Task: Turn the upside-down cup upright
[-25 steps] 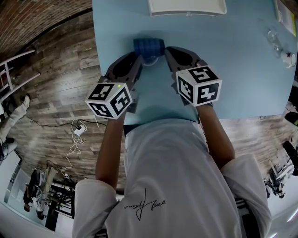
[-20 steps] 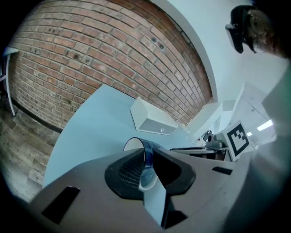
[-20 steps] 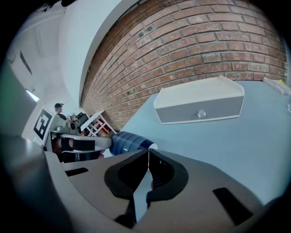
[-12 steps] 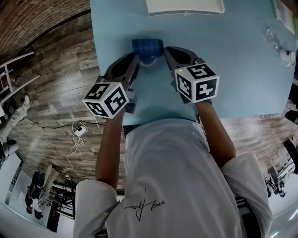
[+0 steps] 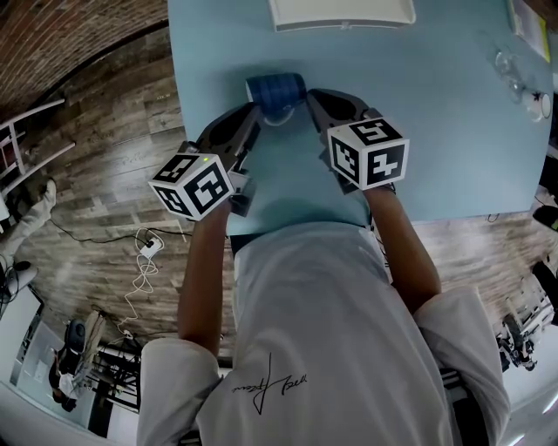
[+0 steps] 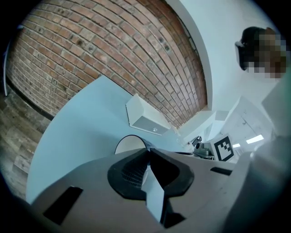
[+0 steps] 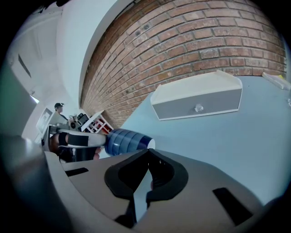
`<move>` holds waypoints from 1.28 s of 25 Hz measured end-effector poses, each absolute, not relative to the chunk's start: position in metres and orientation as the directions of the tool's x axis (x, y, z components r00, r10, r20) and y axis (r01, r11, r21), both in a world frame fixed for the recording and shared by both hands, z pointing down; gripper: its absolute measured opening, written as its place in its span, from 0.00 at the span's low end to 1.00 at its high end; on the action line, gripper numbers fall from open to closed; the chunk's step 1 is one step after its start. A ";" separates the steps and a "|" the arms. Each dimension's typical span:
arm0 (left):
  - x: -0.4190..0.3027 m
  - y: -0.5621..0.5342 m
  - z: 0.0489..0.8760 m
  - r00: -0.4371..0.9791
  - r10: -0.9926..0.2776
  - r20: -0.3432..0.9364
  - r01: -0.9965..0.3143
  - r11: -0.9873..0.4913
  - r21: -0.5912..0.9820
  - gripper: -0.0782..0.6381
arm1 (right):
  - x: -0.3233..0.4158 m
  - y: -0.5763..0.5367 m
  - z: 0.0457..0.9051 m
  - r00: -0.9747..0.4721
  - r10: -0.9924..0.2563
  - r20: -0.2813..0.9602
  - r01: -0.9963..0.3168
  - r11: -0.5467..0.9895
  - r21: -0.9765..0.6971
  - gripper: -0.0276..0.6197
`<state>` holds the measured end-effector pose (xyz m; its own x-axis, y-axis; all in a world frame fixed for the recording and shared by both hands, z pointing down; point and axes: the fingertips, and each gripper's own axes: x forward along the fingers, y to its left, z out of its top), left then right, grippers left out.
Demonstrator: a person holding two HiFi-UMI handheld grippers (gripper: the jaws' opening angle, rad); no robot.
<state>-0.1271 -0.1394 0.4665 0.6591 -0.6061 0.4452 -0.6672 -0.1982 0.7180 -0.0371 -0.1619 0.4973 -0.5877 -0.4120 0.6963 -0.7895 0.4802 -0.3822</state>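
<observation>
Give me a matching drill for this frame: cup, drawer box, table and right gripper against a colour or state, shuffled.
Things:
1. cup
2. drawer box
3. table
4. right gripper

Descriptions:
A. light blue
B. fingers together, nothing between them
C. white, at the table's far edge
D. dark blue, ribbed, lying on its side

Pairs: 1-D, 2-C, 3-A, 4-B

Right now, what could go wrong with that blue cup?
The cup seems to lie on its side, held by neither gripper, so it might roll. Both the left gripper and right gripper have jaws shut; nudging with closed tips could push it toward the white box.
</observation>
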 end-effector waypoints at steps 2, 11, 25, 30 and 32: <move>-0.127 -0.137 0.466 0.663 -0.602 0.445 -0.665 -0.200 0.720 0.15 | -0.038 -0.160 0.498 -0.587 -0.410 0.698 -0.790 0.480 -0.383 0.08; -0.119 -0.126 0.463 0.685 -0.572 0.451 -0.667 -0.242 0.705 0.14 | -0.035 -0.152 0.503 -0.595 -0.393 0.701 -0.781 0.488 -0.389 0.08; -0.113 -0.099 0.459 0.690 -0.541 0.481 -0.693 -0.303 0.654 0.13 | -0.037 -0.127 0.511 -0.606 -0.362 0.708 -0.769 0.494 -0.405 0.08; -0.107 -0.091 0.459 0.687 -0.533 0.495 -0.703 -0.314 0.638 0.13 | -0.034 -0.119 0.514 -0.612 -0.350 0.709 -0.764 0.495 -0.414 0.08; -0.105 -0.088 0.458 0.688 -0.528 0.499 -0.705 -0.321 0.633 0.13 | -0.033 -0.115 0.516 -0.611 -0.347 0.711 -0.763 0.496 -0.414 0.08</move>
<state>-0.1046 -0.0884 0.4584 0.6877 -0.5278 0.4985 -0.7049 -0.3210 0.6325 -0.0326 -0.1154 0.5156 -0.6113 -0.3468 0.7114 -0.7633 0.4959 -0.4141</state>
